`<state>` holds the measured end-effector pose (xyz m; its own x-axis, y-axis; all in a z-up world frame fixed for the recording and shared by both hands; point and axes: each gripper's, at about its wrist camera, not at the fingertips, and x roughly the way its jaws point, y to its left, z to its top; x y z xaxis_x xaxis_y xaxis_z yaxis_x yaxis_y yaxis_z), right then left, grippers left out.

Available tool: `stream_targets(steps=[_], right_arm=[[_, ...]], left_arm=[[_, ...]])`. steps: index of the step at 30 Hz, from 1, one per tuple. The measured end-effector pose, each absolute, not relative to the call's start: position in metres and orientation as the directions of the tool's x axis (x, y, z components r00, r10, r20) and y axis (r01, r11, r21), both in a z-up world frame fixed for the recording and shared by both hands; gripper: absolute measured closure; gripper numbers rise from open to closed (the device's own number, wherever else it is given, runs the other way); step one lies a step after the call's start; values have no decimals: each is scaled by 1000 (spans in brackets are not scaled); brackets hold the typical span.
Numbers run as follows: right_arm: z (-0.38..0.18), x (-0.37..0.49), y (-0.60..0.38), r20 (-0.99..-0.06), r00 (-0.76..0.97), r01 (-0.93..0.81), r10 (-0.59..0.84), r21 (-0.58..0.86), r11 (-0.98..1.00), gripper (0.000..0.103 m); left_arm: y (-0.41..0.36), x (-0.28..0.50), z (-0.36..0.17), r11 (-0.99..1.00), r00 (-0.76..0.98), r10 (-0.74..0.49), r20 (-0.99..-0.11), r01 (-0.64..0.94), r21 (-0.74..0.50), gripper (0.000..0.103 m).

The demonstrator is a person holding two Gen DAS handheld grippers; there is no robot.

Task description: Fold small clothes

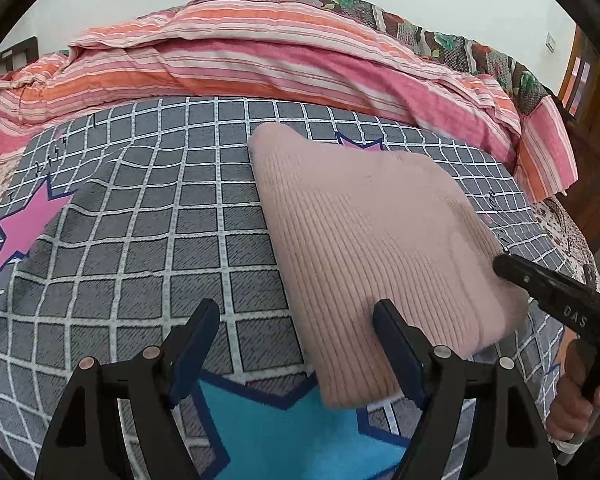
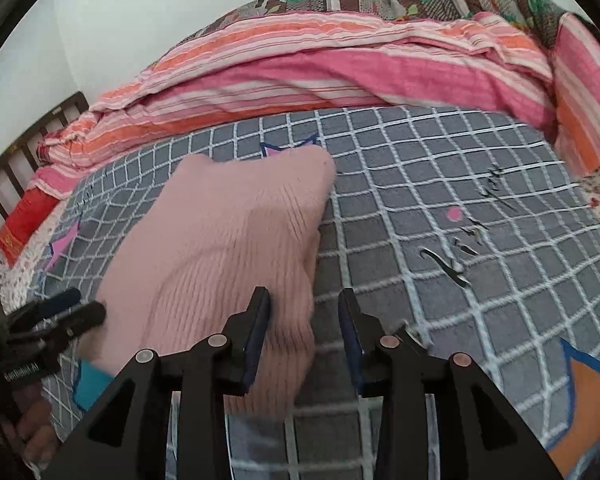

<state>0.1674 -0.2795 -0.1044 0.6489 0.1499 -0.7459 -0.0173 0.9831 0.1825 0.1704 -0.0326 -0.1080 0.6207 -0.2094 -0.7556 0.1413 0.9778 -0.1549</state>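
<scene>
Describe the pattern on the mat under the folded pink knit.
Grey mat with a white grid and coloured stars, seen best in the left wrist view; the knit lies on it.

right gripper [image 1: 500,266] | "DAS" | left gripper [image 2: 66,308] | label blurred

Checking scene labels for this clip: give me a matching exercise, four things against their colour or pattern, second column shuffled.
Things:
1. knit garment
2. mat
3. quilt
4. star nearest the left tool

Colour or pattern:
A. pink and orange stripes
B. bright blue
C. pale pink, ribbed
D. grey with white grid

Pairs: 1-C, 2-D, 3-A, 4-B
</scene>
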Motion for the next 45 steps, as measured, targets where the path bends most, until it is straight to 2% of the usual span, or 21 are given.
stream_targets(steps=[6, 10, 14, 15, 16, 19, 21, 26, 45], right_arm=[[-82, 135, -291, -746, 657, 24, 107, 163, 986, 62], [-56, 113, -292, -731, 678, 41, 77, 143, 989, 54], [-30, 94, -292, -717, 692, 36, 82, 148, 988, 53], [-25, 89, -291, -714, 696, 36, 79, 144, 989, 48], [-19, 84, -290, -709, 702, 38, 71, 136, 990, 35], [0, 64, -287, -656, 753, 42, 46, 118, 992, 15], [7, 58, -286, -646, 763, 44, 29, 97, 994, 7], [22, 42, -282, -642, 767, 60, -4, 66, 996, 4], [27, 13, -287, -646, 763, 91, -33, 57, 994, 4]], left_arm=[[-29, 147, -87, 986, 642, -167, -748, 111, -124, 27], [-29, 128, -61, 988, 668, -157, -727, 101, -120, 25], [-32, 110, -35, 992, 691, -129, -711, 95, -88, 25], [-33, 106, -29, 993, 695, -119, -709, 93, -76, 25], [-33, 100, -22, 994, 698, -110, -708, 90, -66, 24], [-32, 86, -7, 996, 709, -93, -699, 80, -51, 23], [-31, 78, 0, 997, 715, -79, -694, 74, -38, 22], [-31, 59, 13, 997, 733, -70, -677, 68, -30, 17], [-41, 31, 23, 997, 751, -59, -657, 72, -8, 17]])
